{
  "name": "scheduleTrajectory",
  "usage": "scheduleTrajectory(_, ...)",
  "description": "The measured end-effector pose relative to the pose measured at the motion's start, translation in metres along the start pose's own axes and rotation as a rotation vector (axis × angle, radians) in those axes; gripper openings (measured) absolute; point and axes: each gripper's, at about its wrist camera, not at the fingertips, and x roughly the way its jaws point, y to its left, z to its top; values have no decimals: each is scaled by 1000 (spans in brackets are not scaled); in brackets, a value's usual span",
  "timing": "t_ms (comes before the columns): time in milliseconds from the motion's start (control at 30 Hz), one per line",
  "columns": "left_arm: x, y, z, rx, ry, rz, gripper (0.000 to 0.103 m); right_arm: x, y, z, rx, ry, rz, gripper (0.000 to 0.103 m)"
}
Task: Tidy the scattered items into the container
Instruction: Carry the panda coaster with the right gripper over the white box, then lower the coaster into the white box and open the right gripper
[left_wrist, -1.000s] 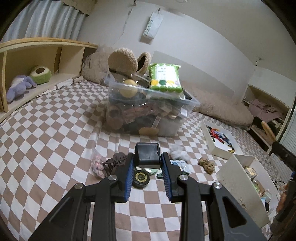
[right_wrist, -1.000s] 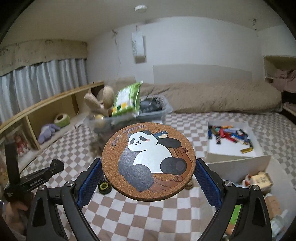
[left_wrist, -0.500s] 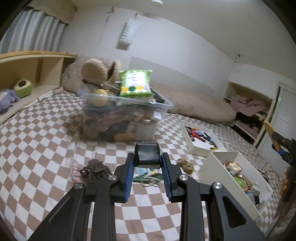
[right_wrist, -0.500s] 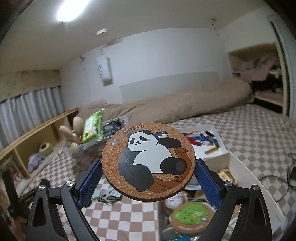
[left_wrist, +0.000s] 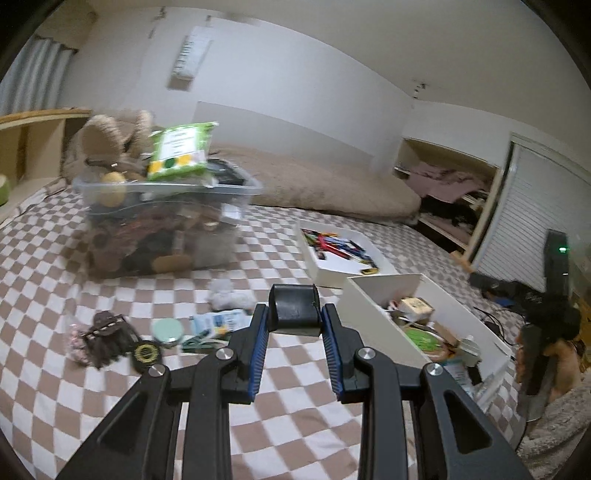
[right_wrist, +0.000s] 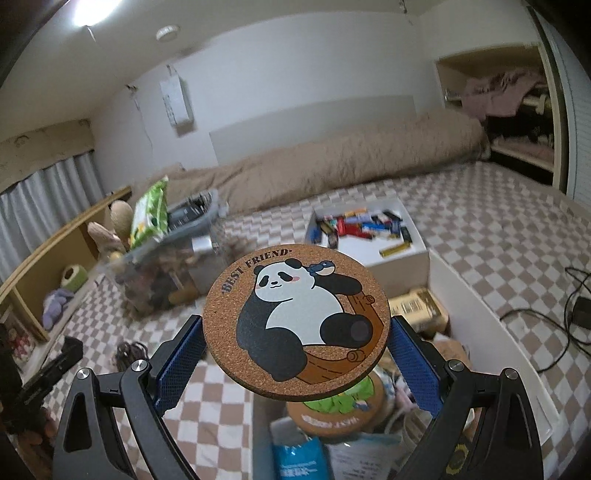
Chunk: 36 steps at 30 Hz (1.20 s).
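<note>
the cork panda coaster sits flat between the right tongs, pinched across its full width by the blue pads, which press on its rim at either side. it hangs over the white open box, where a second cork coaster with a green print already lies among packets and cards. cork like this should be light, stiff and a little grippy, so an edge hold looks safe enough; the disc is thin, though, and too hard a squeeze might bow or chip the rim. letting it down flat over the other coaster seems the gentlest finish.

the left tongs stand narrow, clamped on a small black block with a rounded top; it looks rigid and compact, easy to carry by its sides. beneath them, on the checked bedcover, a dark hair claw, a pale green round lid, a black round tin and a blue-and-white packet lie loose. behind stands a clear bin, heaped full, and a shallower white tray of pens.
</note>
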Motion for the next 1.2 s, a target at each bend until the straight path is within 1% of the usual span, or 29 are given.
scheduleTrajectory(133,6,-22,4,24,0,-35,29,14,-8,-10,-19,104,-31,97)
scheduleTrajectory(267,17,-46,11,38,3,-88,29,26,-14,-18,-33,174,-26,97)
scheduleTrajectory(433,30,-75,19,61,0,-143,29,37,-18,-26,-61,231,-40,97)
scheduleTrajectory(633,46,-99,20,80,20,-175,29,46,-19,-31,-83,276,-44,97)
scheduleTrajectory(867,58,-116,12,93,51,-201,29,59,-25,-37,-68,351,-53,97)
scheduleTrajectory(1000,62,-121,7,95,68,-209,29,58,-31,-37,-40,366,-44,97)
scheduleTrajectory(1100,64,-124,4,99,78,-213,29,50,-35,-34,-13,344,-33,97)
scheduleTrajectory(1200,66,-128,2,102,89,-219,29,35,-39,-28,23,301,6,97)
